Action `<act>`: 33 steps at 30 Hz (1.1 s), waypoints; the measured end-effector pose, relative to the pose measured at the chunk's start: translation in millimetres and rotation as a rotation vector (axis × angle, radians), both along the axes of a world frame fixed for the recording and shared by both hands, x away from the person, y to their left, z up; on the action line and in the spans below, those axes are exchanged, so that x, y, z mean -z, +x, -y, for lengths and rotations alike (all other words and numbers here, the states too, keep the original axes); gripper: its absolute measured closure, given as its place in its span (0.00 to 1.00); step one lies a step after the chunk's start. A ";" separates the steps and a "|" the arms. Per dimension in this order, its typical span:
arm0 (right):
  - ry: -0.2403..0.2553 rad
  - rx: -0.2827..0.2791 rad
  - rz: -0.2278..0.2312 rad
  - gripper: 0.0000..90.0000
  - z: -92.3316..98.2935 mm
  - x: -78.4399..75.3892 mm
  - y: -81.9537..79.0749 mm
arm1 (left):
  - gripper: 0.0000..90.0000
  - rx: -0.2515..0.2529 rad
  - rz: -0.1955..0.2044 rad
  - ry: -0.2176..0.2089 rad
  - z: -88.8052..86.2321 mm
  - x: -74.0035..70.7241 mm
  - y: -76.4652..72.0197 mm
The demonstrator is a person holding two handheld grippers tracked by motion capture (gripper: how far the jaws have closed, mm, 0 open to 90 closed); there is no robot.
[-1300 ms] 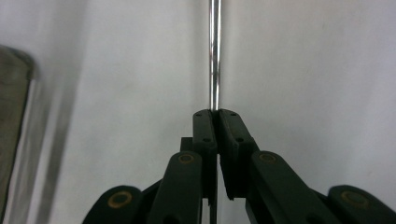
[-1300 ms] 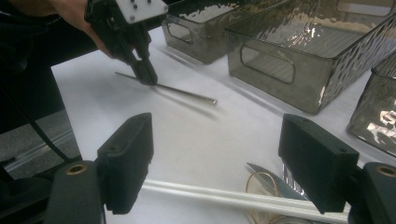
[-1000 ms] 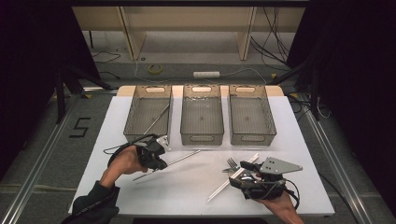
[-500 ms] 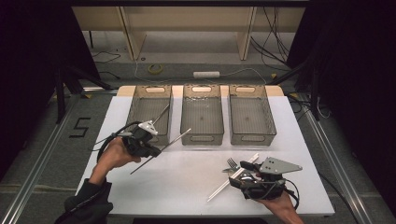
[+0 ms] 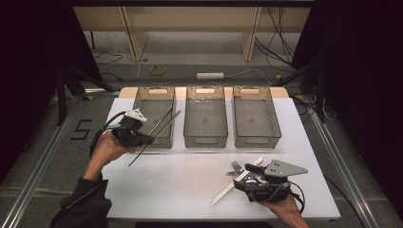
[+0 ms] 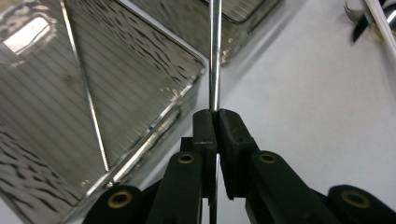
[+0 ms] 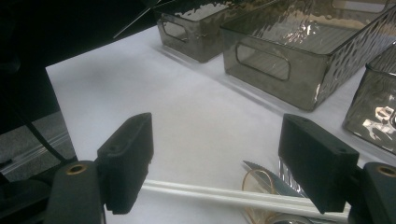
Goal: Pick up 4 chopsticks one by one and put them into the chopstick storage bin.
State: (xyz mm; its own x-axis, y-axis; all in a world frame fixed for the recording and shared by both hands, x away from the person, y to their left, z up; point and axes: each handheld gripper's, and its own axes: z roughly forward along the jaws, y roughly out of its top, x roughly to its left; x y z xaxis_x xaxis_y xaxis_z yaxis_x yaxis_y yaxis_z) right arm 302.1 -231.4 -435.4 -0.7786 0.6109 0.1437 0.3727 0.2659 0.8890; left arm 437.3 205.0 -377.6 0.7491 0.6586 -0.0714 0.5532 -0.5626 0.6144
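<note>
My left claw [image 5: 142,139] is clenched on a metal chopstick [image 6: 214,56], held off the table [image 5: 180,185] at the leftmost bin's [image 5: 153,118] near corner. My right claw [image 7: 215,154] is released, straddling white chopsticks [image 7: 224,193] beside a fork [image 5: 236,166].

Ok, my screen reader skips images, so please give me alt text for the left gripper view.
The left gripper is shut on a thin metal chopstick, above the white table. At left, a smoky plastic bin holds another metal chopstick.
</note>
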 end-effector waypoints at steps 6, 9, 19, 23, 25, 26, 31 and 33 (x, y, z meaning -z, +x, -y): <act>0.003 0.003 -0.007 0.30 1.5 0.6 0.6 | 0.95 -0.061 0.013 -0.025 -10.1 -13.4 20.8; 0.007 0.006 -0.012 0.30 1.7 1.0 1.3 | 0.95 -0.101 0.032 -0.043 -16.2 -24.4 31.9; 0.010 0.003 -0.013 0.30 1.5 1.0 1.3 | 0.95 -0.220 0.101 -0.049 -24.3 -34.9 68.8; 0.010 0.006 -0.014 0.30 2.5 1.2 1.8 | 0.95 -0.256 0.113 -0.068 -26.8 -30.7 79.3; 0.010 0.006 -0.014 0.30 2.4 1.3 2.0 | 0.95 -0.274 0.134 -0.085 -27.9 -28.8 79.9; 0.010 0.006 -0.014 0.30 2.3 1.3 2.0 | 0.95 -0.273 0.135 -0.084 -27.4 -27.4 80.0; 0.013 0.006 -0.013 0.30 2.8 1.0 1.7 | 0.95 -0.313 0.144 -0.078 -30.8 -15.5 84.7; 0.012 0.005 -0.014 0.30 2.4 0.9 1.4 | 0.95 -0.331 0.138 -0.081 -33.4 -8.9 86.5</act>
